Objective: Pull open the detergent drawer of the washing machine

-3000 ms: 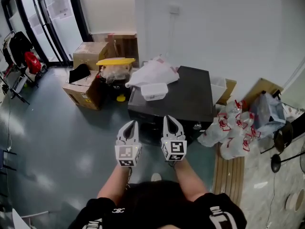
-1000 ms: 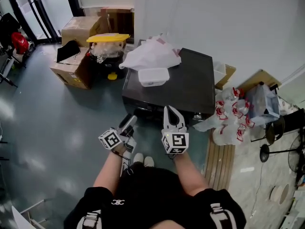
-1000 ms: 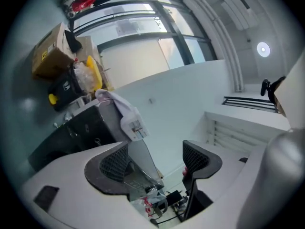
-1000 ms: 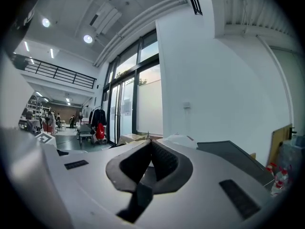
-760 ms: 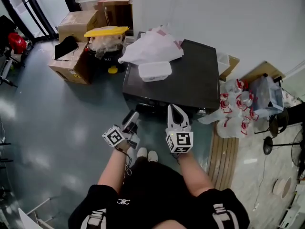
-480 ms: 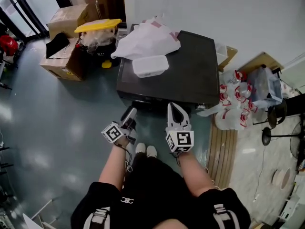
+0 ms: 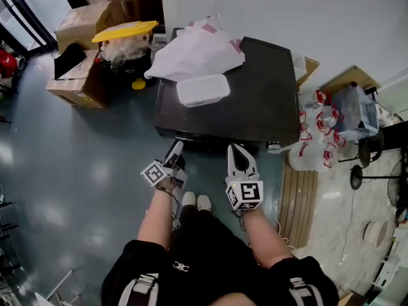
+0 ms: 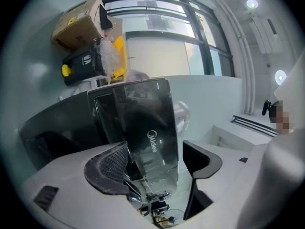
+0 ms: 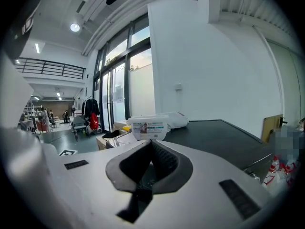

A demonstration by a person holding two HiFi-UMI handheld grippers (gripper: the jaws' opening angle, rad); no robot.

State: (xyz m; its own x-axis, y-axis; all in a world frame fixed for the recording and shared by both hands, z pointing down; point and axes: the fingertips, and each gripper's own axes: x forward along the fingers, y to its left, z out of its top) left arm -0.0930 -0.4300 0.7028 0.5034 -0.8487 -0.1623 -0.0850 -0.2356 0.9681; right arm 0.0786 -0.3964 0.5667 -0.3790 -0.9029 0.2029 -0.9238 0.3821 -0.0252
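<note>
Black and glossy on top: washing machine (image 7: 255, 107), backed against a white wall. Carries a white plastic tub (image 7: 203, 90) and a pale crumpled bag (image 7: 194, 50) toward the far left of that top.

Holds the left tool (image 7: 173, 152) low at the upper left of the machine's front, rolled onto its side, with jaws spread apart. Frames the detergent drawer (image 8: 147, 128), a dark shiny panel with a pale logo, between those jaws. Cannot tell whether either pad touches it.

Holds the right tool (image 7: 233, 153) just short of the front edge, to the right of the left one, jaws pressed together on nothing.

Beside the machine, on the grey floor: a yellow-lidded bin (image 7: 124, 34) and cardboard boxes (image 7: 80, 21) to its left, red-printed plastic bags (image 7: 319, 129) to its right.
</note>
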